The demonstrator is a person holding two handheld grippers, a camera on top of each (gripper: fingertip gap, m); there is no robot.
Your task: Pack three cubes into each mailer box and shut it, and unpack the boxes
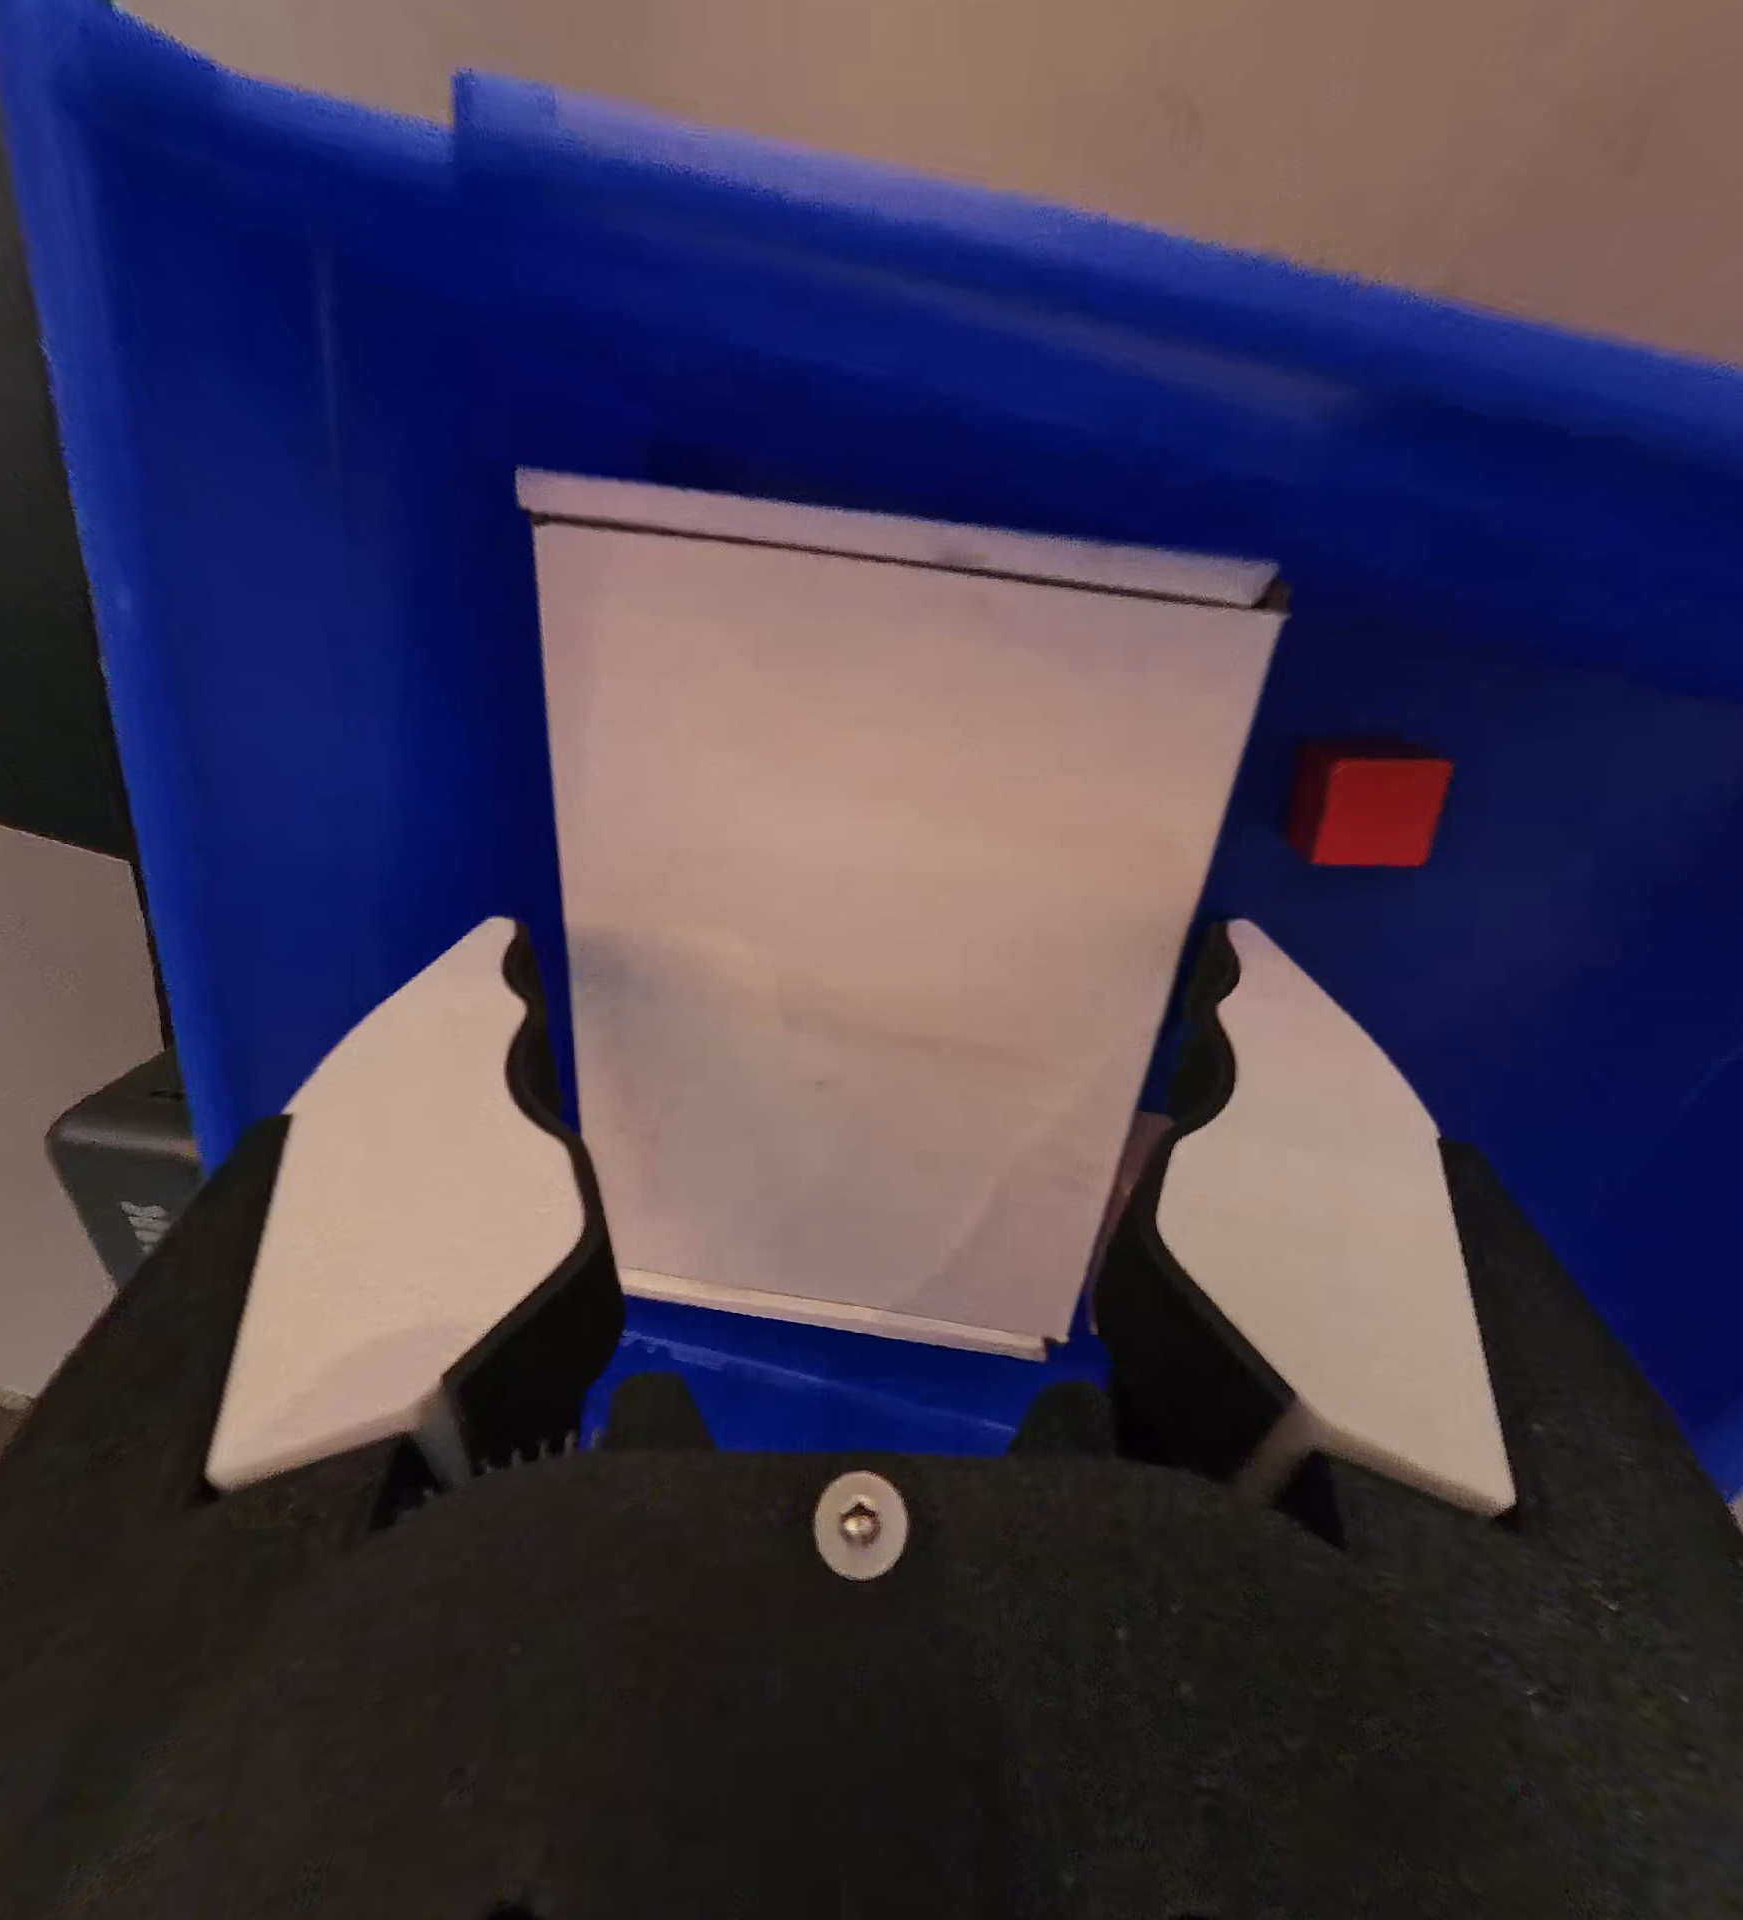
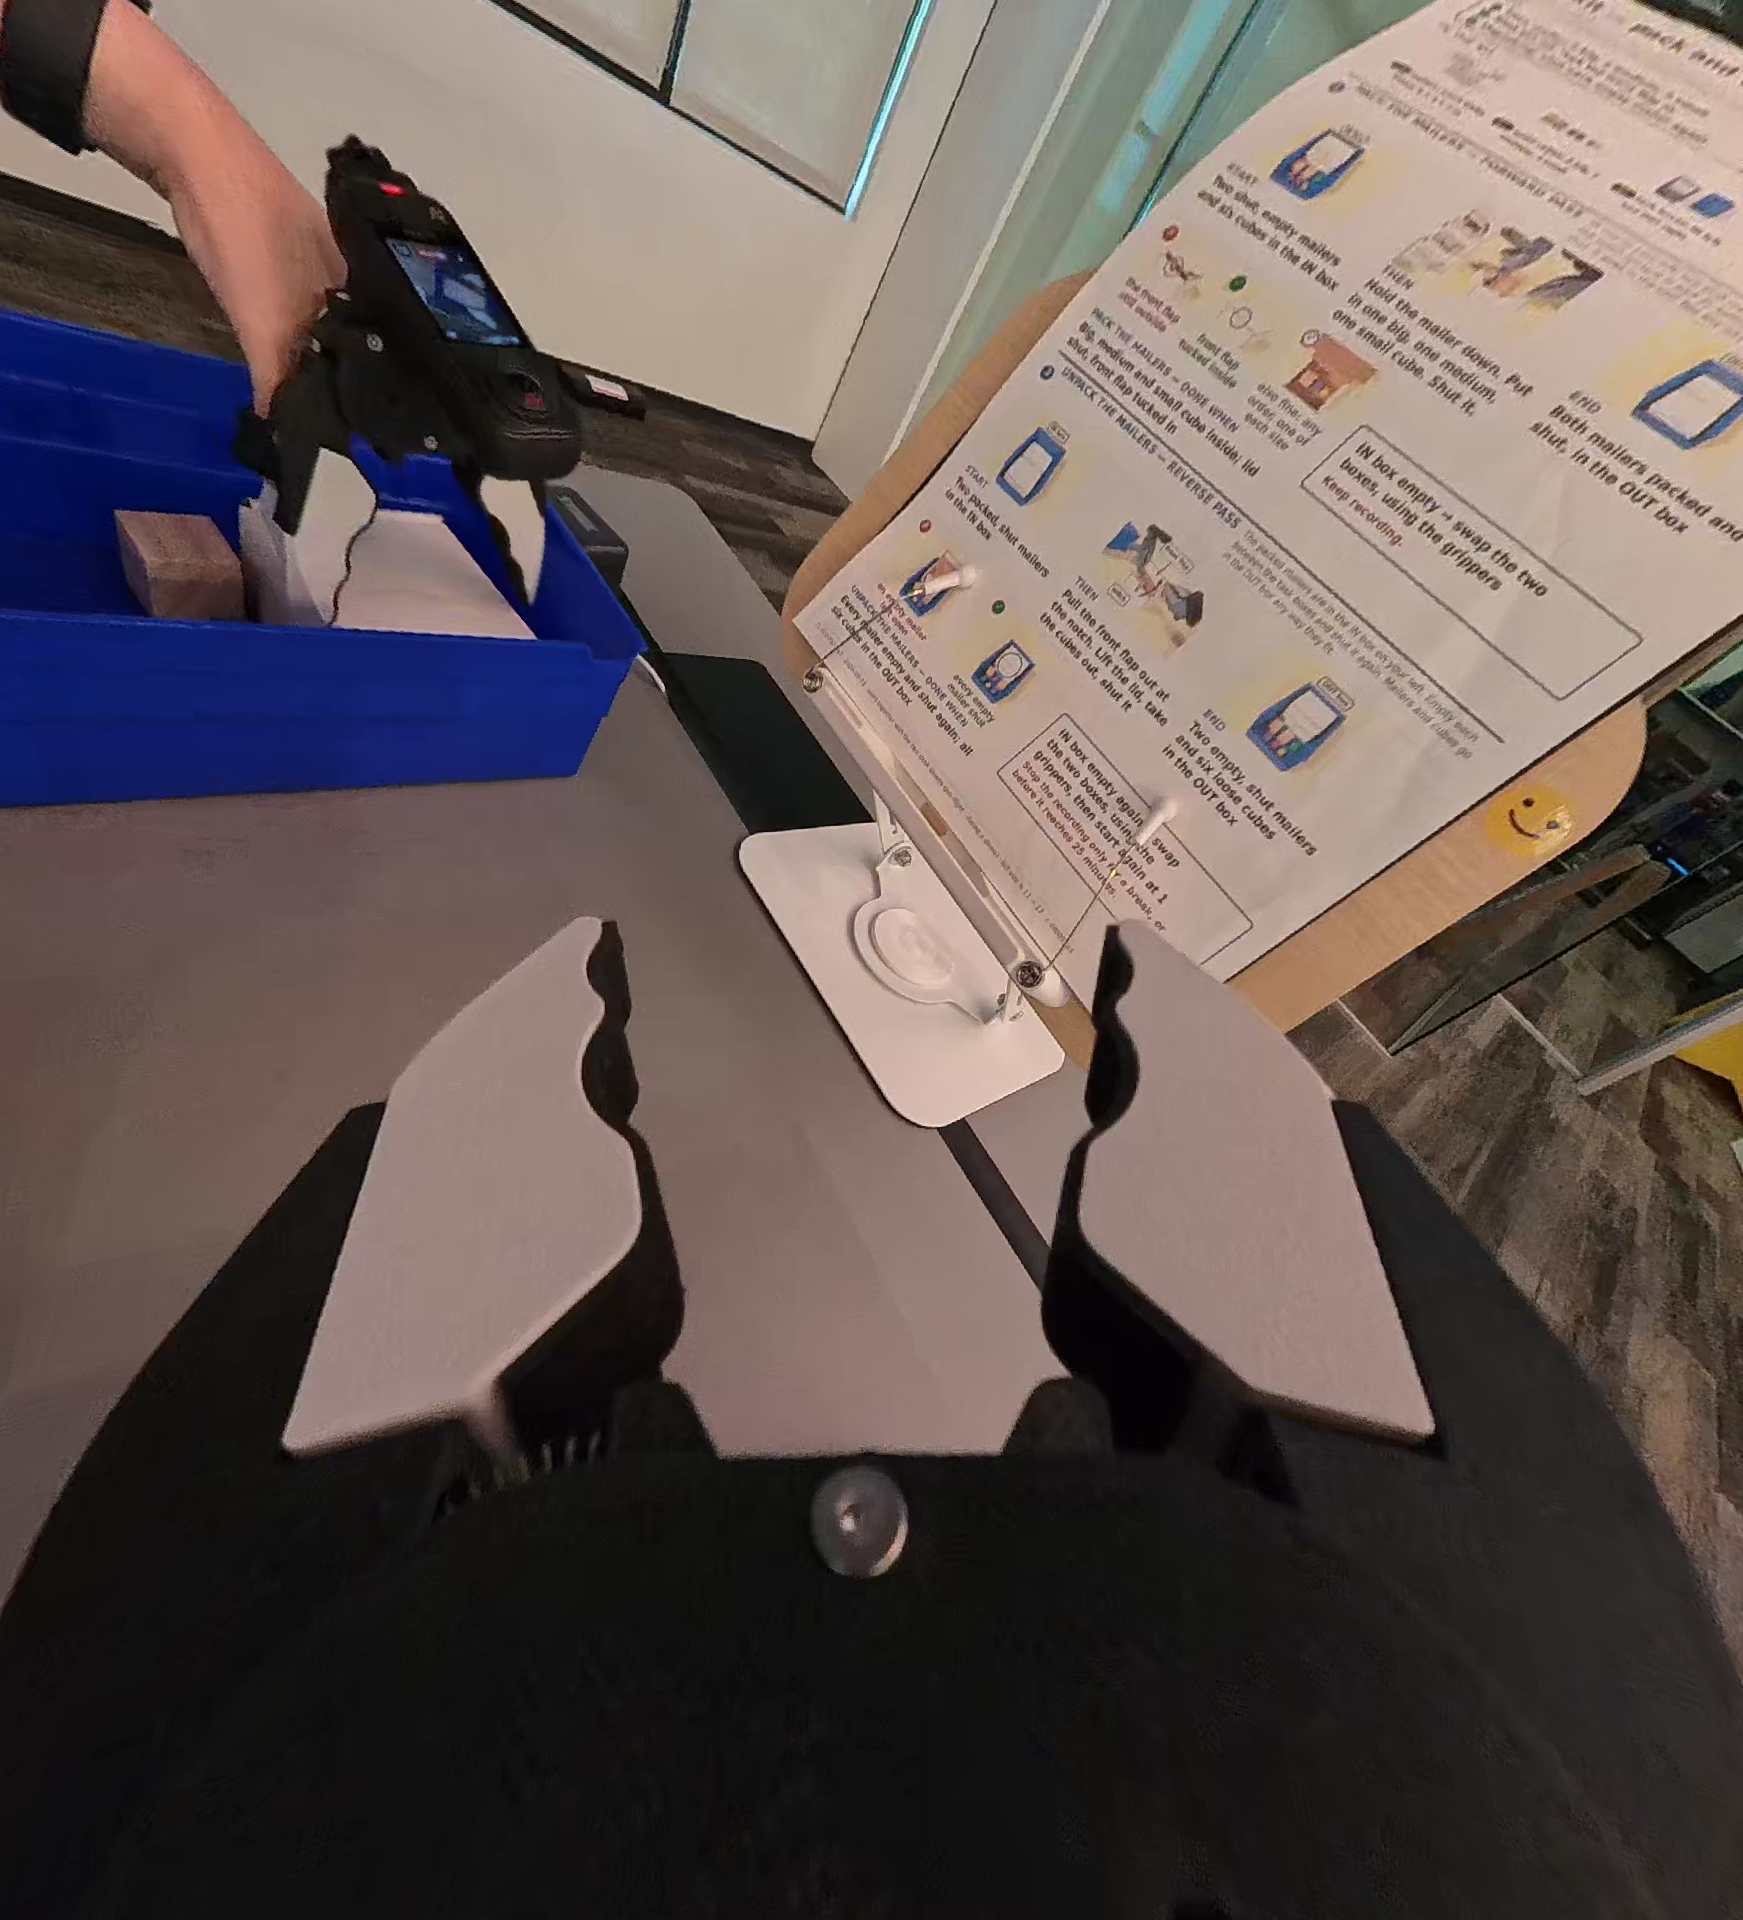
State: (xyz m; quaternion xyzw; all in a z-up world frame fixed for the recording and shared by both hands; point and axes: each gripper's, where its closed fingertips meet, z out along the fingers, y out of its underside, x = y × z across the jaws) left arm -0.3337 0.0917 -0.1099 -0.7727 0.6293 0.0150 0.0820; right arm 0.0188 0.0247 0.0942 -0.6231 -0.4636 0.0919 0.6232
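Note:
A shut white mailer box (image 1: 846,1091) lies in a blue bin (image 1: 327,520). My left gripper (image 1: 872,925) is open wide. Its two fingers straddle the box's long sides, the left one touching or nearly so, the right one a small gap off. A red cube (image 1: 1371,805) sits on the bin floor right of the box. The right wrist view shows the left gripper (image 2: 410,530) over the box (image 2: 420,592), with a wooden cube (image 2: 176,566) beside it in the bin (image 2: 223,707). My right gripper (image 2: 859,925) is open and empty above the grey table (image 2: 223,987).
A printed sheet on a wooden board (image 2: 1366,468) leans on a white stand (image 2: 898,935) at the table's right edge. A person's forearm (image 2: 223,187) holds the left gripper. A dark device (image 1: 119,1174) sits left of the bin. The floor drops away on the right. The left gripper's tips are roughly 40 centimetres from the right gripper's. To the red cube (image 1: 1371,805): left tips about 4 centimetres, right tips about 35 centimetres.

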